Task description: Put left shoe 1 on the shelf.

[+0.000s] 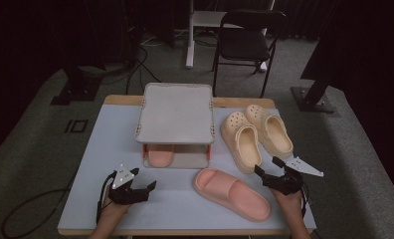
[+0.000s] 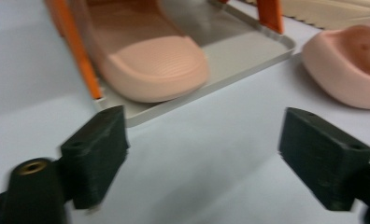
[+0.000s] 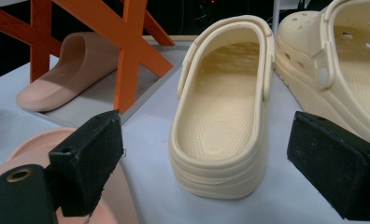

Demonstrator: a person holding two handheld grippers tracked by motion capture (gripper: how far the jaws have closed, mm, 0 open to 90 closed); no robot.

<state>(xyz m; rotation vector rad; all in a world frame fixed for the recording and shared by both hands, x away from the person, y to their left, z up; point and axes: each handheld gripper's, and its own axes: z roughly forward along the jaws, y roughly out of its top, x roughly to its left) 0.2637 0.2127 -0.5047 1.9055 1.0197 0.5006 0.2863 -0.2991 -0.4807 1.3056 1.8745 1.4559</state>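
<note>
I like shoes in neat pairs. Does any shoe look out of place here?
Yes. One pink slide sits on the rack's bottom shelf, but its partner lies slanted on the table. The two cream clogs stand side by side.

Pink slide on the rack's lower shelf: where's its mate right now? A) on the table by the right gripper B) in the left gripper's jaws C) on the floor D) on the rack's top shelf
A: the second pink slide lies flat on the table, just left of the right gripper.
</note>
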